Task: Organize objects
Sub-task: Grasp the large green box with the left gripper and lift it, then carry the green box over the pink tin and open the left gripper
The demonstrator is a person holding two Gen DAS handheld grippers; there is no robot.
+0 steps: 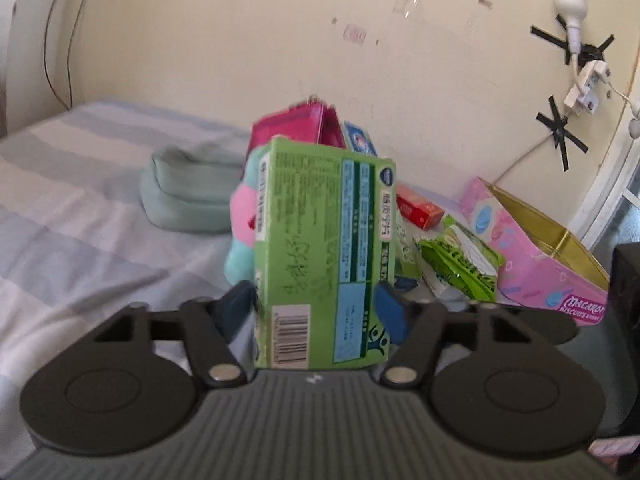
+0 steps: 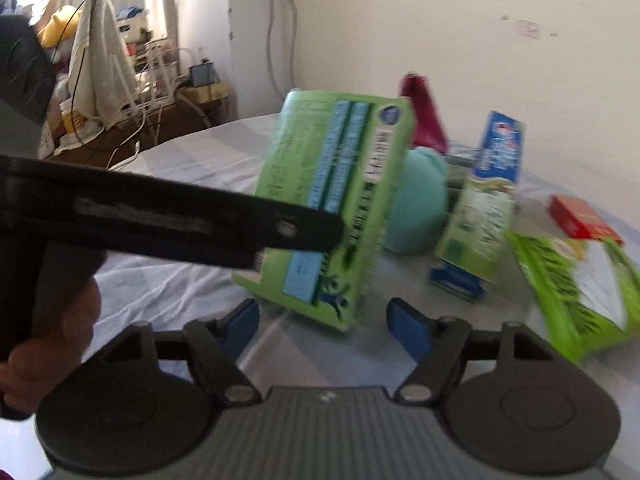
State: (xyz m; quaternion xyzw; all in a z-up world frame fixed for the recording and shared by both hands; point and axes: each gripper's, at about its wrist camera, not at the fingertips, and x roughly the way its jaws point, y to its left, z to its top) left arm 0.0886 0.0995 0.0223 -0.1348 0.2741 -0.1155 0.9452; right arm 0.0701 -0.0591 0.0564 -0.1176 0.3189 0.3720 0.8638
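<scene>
Gripping green box (image 1: pixel 324 256) in left gripper (image 1: pixel 316 308), right gripper (image 2: pixel 324 324) empty

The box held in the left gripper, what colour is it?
The box is bright green with light blue panels; the left wrist view shows it best.

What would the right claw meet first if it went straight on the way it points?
Probably the green box, held by the left claw; it hangs just ahead of the right claw, though depth is unclear.
</scene>
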